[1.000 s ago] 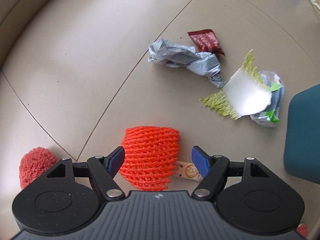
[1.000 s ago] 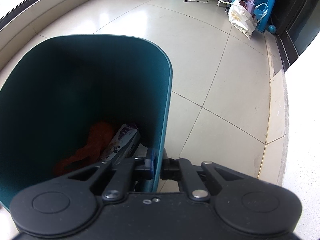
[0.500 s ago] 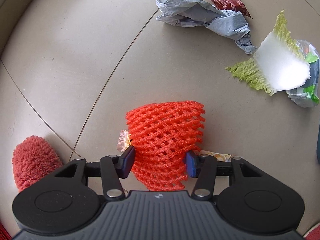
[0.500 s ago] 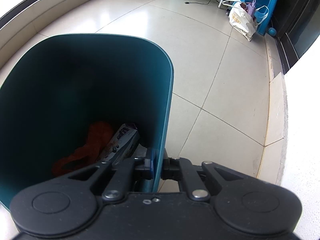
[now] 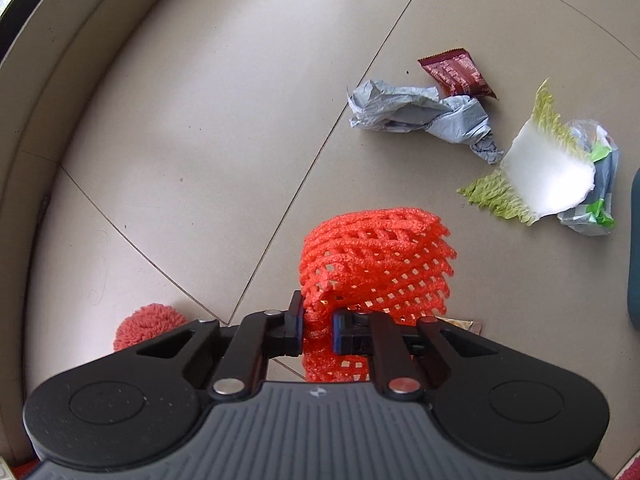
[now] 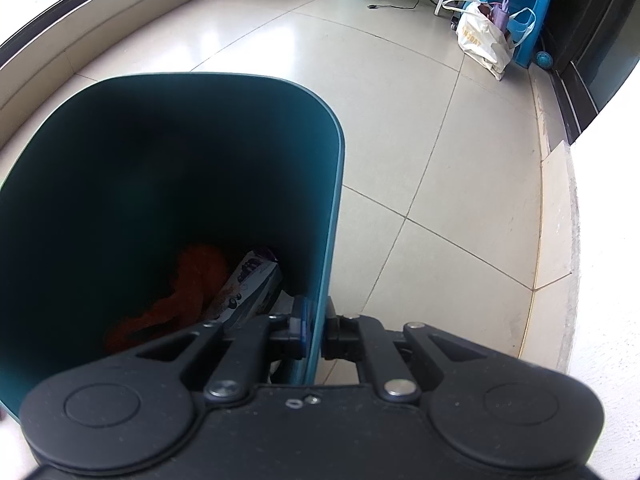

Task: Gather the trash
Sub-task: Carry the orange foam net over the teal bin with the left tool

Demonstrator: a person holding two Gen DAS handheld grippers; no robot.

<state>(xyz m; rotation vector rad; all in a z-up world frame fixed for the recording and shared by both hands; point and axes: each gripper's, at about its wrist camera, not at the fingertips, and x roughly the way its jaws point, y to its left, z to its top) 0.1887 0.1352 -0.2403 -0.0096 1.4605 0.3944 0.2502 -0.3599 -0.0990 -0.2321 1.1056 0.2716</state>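
Left gripper (image 5: pixel 316 326) clenched on orange foam net (image 5: pixel 376 264), net bunched between the pads, above the tile floor (image 5: pixel 200 140). Right gripper (image 6: pixel 314 330) clamped on wall of teal bin (image 6: pixel 332 200). Bin holds an orange net (image 6: pixel 192 280) and a printed wrapper (image 6: pixel 248 288); deeper contents too dark to make out.

Orange foam net (image 5: pixel 376 264): crumpled, lower centre, pinched at its near end. Teal bin (image 6: pixel 200 140): upright, open, left of frame, w/ wrappers inside.
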